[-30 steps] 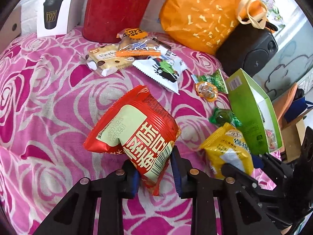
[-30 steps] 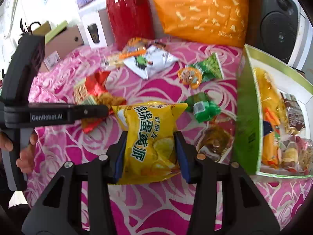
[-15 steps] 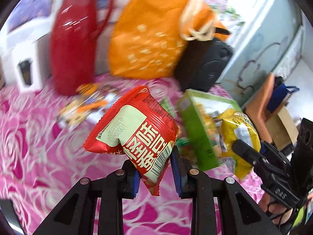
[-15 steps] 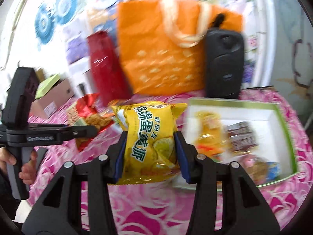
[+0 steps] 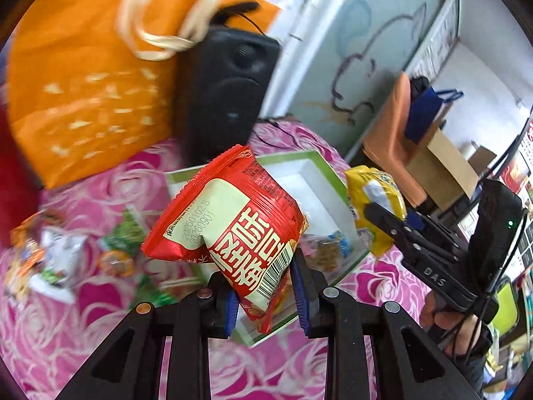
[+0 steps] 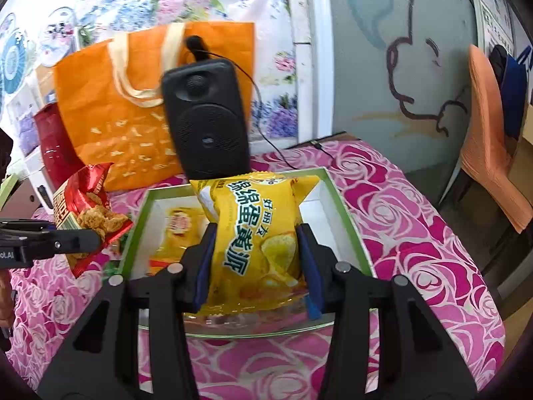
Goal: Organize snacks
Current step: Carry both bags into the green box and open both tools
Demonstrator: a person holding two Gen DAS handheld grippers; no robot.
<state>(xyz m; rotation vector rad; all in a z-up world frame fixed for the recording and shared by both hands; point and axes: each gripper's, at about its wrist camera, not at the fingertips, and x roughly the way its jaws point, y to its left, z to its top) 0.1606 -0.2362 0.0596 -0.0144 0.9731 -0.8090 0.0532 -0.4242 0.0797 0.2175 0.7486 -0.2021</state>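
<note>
My left gripper (image 5: 265,295) is shut on a red snack packet (image 5: 233,226), held in the air over the near-left corner of the green-rimmed white box (image 5: 319,163). My right gripper (image 6: 256,266) is shut on a yellow snack packet (image 6: 256,233), held over the middle of the same box (image 6: 346,206). In the right wrist view the red packet (image 6: 86,210) and left gripper show at the box's left side. In the left wrist view the yellow packet (image 5: 373,200) hangs over the box's right edge. A yellow packet (image 6: 180,230) and other snacks lie inside the box.
Several loose snacks (image 5: 66,253) lie on the pink rose tablecloth (image 6: 416,233) left of the box. Behind the box stand a black speaker (image 6: 206,120), an orange bag (image 6: 110,106) and a red jug (image 6: 53,143). An orange chair (image 6: 486,133) stands past the table's right edge.
Both grippers swung right and rose with their packets, from over the loose snacks to over the box. The box now lies flat, open side up, under them.
</note>
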